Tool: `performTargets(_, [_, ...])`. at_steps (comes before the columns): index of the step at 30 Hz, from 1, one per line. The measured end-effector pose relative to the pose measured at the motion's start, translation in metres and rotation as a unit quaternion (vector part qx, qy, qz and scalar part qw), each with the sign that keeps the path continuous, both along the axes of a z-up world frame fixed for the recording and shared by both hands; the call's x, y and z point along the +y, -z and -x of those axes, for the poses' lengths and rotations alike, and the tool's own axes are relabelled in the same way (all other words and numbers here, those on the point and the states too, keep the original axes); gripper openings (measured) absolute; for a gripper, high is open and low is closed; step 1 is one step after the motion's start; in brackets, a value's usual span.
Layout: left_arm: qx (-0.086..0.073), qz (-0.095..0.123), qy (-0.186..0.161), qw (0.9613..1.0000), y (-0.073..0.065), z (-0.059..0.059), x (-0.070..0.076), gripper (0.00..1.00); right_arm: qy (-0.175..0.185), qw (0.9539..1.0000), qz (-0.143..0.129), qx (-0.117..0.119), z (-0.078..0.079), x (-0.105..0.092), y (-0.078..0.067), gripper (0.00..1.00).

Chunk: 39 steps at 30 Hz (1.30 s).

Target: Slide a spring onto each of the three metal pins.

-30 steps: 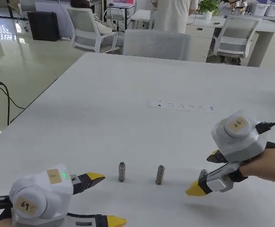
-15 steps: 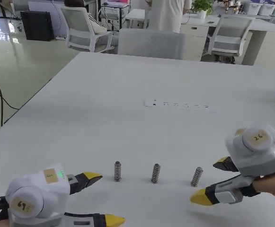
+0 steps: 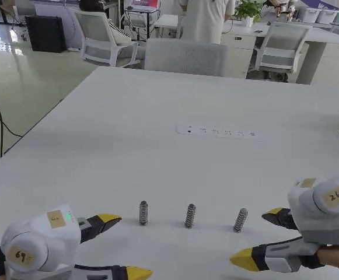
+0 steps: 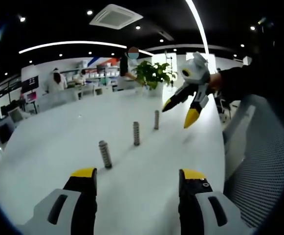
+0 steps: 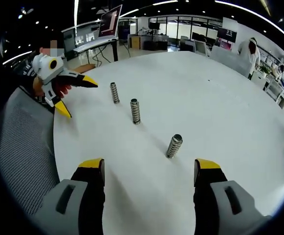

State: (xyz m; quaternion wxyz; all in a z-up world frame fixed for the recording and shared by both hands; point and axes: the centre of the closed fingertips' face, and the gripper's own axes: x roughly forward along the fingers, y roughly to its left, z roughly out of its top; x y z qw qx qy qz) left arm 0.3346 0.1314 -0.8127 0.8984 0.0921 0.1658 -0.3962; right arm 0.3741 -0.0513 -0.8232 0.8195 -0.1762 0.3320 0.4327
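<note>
While both claws hang spread and empty over the white table (image 3: 157, 134), three springs stand upright in a row running from 9 to 3 o'clock across the near part of the head view. They are the left spring (image 3: 143, 213), the middle spring (image 3: 190, 216) and the right spring (image 3: 240, 220), the last tilted slightly toward 1 o'clock. The left gripper (image 3: 127, 245) sits at 7 o'clock of the row, jaws wide apart, holding nothing. The right gripper (image 3: 255, 237) sits at 4 o'clock, likewise agape and empty, near the right spring but apart from it. Each coil probably sheathes a metal pin, though the wire hides any pin from view. Judgement on handling: the coils look light, smooth and round, hence apt to slip or roll. They should be stiff across the coil and yielding along its length. Best hold: mid-height, across the diameter, with modest pressure, axis kept in line with the pin.
</note>
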Motion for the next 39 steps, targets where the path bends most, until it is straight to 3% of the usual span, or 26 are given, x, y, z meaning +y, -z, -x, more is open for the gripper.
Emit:
performTargets(9, [0.008, 0.016, -0.014, 0.9997, 0.001, 0.0, 0.004, 0.66, -0.014, 0.9988, -0.039, -0.028, 0.008, 0.003, -0.006, 0.75])
performTargets(23, [0.015, 0.026, -0.027, 0.9992, 0.005, -0.001, 0.007, 0.7, -0.004, 0.9973, -0.067, -0.029, 0.011, 0.005, -0.003, 0.83])
performTargets(39, [0.017, 0.032, -0.038, 0.9986, 0.005, 0.0, 0.009, 0.74, 0.0, 0.997, -0.074, -0.022, 0.015, 0.007, 0.0, 0.86])
